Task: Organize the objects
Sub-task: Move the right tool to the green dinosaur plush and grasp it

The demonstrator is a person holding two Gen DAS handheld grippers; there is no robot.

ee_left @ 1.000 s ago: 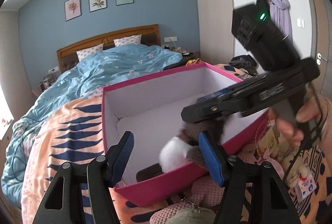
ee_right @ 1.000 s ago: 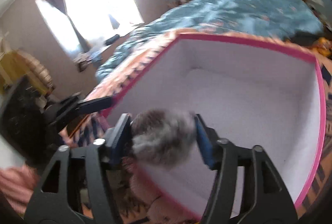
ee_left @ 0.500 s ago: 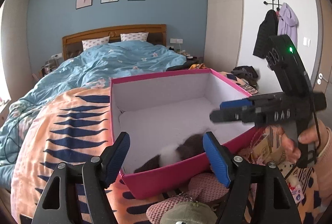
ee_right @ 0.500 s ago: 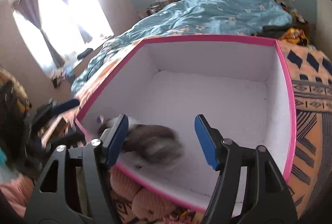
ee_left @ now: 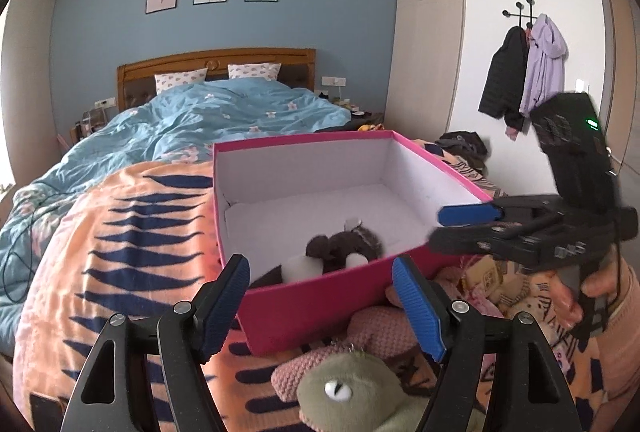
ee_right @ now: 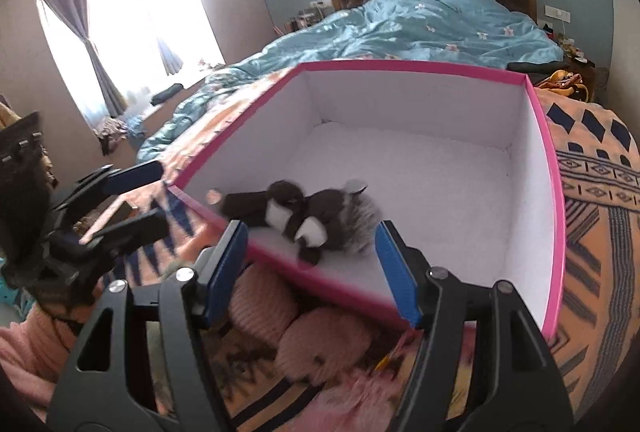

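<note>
A pink box (ee_left: 320,296) with a white inside stands on the bed; it also shows in the right wrist view (ee_right: 558,216). A dark brown and white plush toy (ee_left: 340,252) lies inside it at the near edge, seen too in the right wrist view (ee_right: 312,220). My left gripper (ee_left: 320,308) is open and empty, just in front of the box. My right gripper (ee_right: 312,272) is open and empty, just above the box's near rim; it shows from the side in the left wrist view (ee_left: 476,222).
A green plush dinosaur (ee_left: 360,392) and pink knitted toys (ee_left: 380,332) lie in front of the box, the pink ones also in the right wrist view (ee_right: 320,340). An orange patterned blanket (ee_left: 120,232) and a blue duvet (ee_left: 200,120) cover the bed. Coats (ee_left: 524,68) hang on the right wall.
My right gripper opened and let the plush toy drop into the box, then drew back to the right. My left gripper pulled back a little from the box.
</note>
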